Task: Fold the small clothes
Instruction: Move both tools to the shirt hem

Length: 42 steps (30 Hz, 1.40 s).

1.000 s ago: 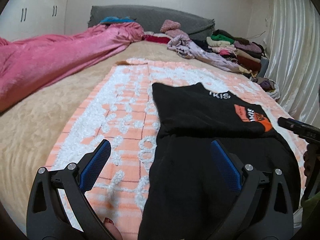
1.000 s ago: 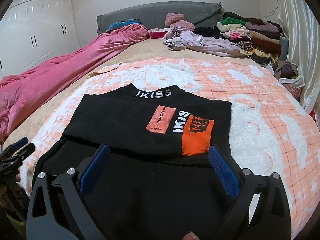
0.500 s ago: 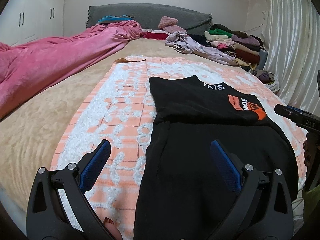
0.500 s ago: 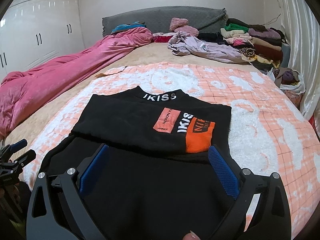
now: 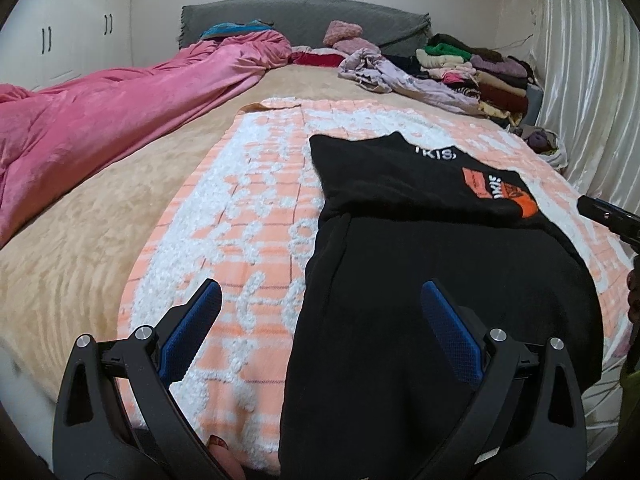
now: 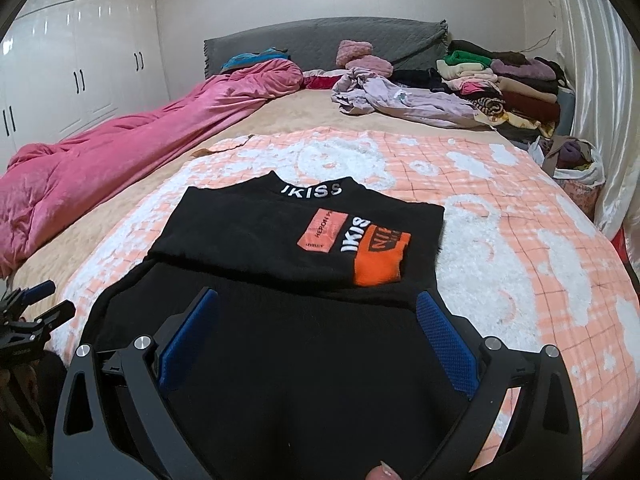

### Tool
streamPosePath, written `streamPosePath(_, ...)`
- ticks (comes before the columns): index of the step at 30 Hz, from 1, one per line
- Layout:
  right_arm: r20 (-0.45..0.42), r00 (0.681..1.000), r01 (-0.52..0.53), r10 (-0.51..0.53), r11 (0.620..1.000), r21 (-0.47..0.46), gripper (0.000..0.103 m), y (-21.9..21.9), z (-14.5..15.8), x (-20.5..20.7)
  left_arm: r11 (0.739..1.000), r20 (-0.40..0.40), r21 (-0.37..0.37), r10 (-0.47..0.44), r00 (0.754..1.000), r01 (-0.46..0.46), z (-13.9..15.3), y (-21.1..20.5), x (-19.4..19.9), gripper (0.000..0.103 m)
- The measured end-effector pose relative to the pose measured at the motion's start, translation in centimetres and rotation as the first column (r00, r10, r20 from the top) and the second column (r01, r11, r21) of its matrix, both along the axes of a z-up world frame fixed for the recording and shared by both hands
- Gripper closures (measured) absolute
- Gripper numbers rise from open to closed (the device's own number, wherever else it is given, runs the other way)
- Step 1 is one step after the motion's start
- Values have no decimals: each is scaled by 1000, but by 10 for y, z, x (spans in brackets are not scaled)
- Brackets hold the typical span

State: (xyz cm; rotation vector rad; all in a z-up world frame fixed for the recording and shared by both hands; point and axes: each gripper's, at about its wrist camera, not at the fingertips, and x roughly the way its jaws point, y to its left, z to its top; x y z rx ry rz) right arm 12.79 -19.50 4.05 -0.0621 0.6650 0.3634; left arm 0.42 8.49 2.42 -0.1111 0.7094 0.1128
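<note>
A black top with white "IKISS" lettering and an orange patch lies on the peach and white blanket. Its upper part is folded down over the lower part. It also shows in the left wrist view. My left gripper is open and empty above the near left edge of the top. My right gripper is open and empty above the lower part of the top. The right gripper's tip shows at the right edge of the left wrist view, and the left gripper shows at the left edge of the right wrist view.
A pink duvet lies along the left of the bed. A lilac garment and a stack of folded clothes sit at the far right near the grey headboard. A bag stands by the curtain. White wardrobes stand on the left.
Both grippers have drawn back and risen a little from the top, so more of the bed shows. Both stay open and the top has not moved.
</note>
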Motion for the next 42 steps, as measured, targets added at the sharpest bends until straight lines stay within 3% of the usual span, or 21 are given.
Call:
streamPosePath(19, -62, 998, -9, 5, 998, -58, 5, -18, -23, -29, 1000, -86, 24, 15, 996, -13, -16, -3, -15, 10)
streamPosePath(35, -176, 984, -4, -19, 991, -133, 5, -50, -67, -62, 996, -207, -79, 22, 978, -39, -45, 21, -22, 10)
streamPosePath(42, -216, 975, 25, -59, 987, -156, 5, -72, -78, -75, 993, -212, -120, -24, 977, -1, -55, 18, -32, 10)
